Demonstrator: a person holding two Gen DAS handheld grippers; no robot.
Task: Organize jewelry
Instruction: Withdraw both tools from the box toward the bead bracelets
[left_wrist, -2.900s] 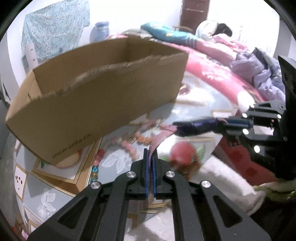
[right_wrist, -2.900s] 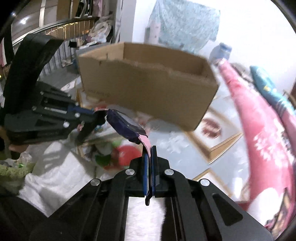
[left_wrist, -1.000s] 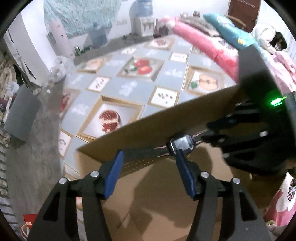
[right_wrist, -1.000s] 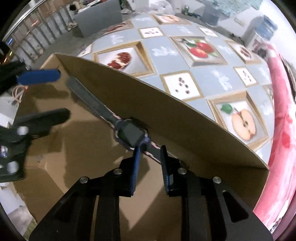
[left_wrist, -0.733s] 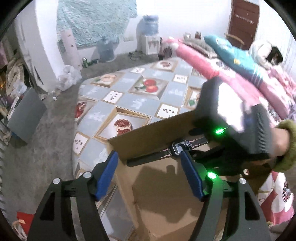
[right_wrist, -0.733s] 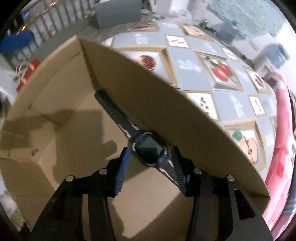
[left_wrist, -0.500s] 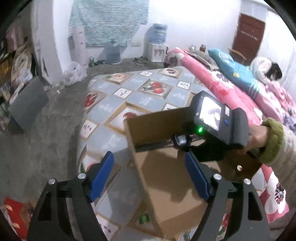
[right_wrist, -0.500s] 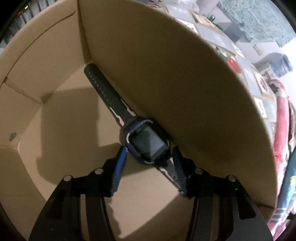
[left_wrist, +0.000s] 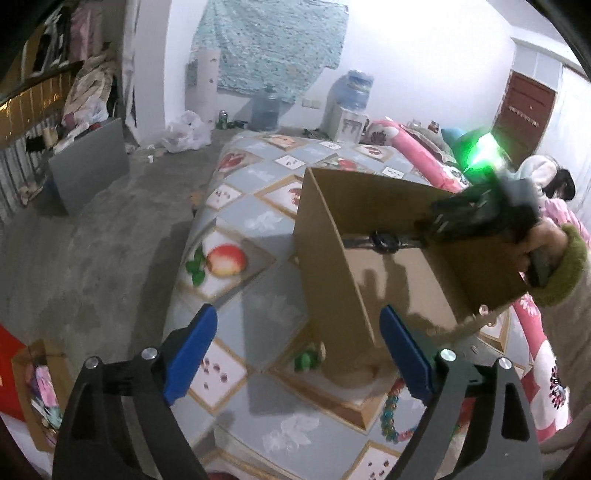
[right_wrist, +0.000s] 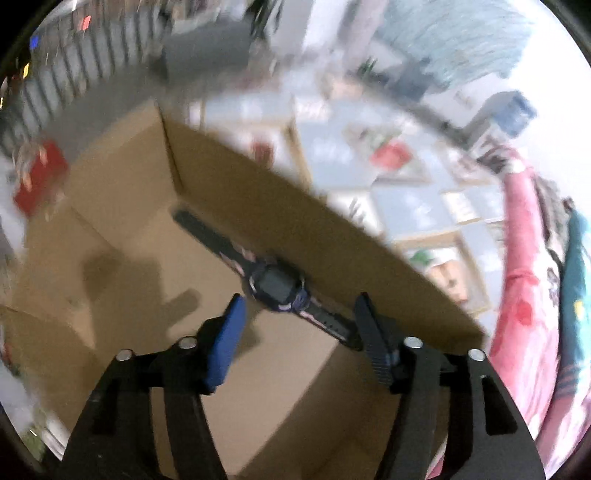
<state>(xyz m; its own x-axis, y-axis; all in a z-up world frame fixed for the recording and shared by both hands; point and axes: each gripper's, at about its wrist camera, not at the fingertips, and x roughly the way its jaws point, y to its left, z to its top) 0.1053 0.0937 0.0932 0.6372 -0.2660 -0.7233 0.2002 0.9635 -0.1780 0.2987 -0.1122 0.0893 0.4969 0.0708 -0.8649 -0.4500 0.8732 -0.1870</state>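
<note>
Dark wristwatch with a square face and a long perforated strap (right_wrist: 275, 286) lies flat on the floor of the open brown cardboard box (right_wrist: 147, 236), stretched out along the foot of the box's far wall. Strap runs diagonally in the right wrist view, one end near the box's corner, the other passing close to the right finger of the right hand-held gripper (right_wrist: 299, 334).

Right hand-held gripper: jaws opening, released. The watch face sits in line with the gap between the fingers but beyond the tips; pads do not press on it. One blue pad (right_wrist: 227, 341) shows on the left finger. This view is motion-blurred, so fine detail of the strap cannot be read.

Left hand-held gripper (left_wrist: 299, 352): jaws opening, spread wide, nothing between them. It stands off from the box, outside the box's near end wall. Blue pads (left_wrist: 192, 349) face each other across bedspread and box edge.

From the left wrist view, the box (left_wrist: 332, 280) stands on a bed covered by a grey-blue patchwork bedspread with fruit pictures (left_wrist: 236, 258); the watch (left_wrist: 384, 242) shows inside, against the far wall. The right gripper's black body with a green light, held by a hand in a green knitted cuff (left_wrist: 535, 245), hangs over the box's far end.

A string of coloured beads (left_wrist: 391, 413) lies on the bedspread just beside the box's near corner.
</note>
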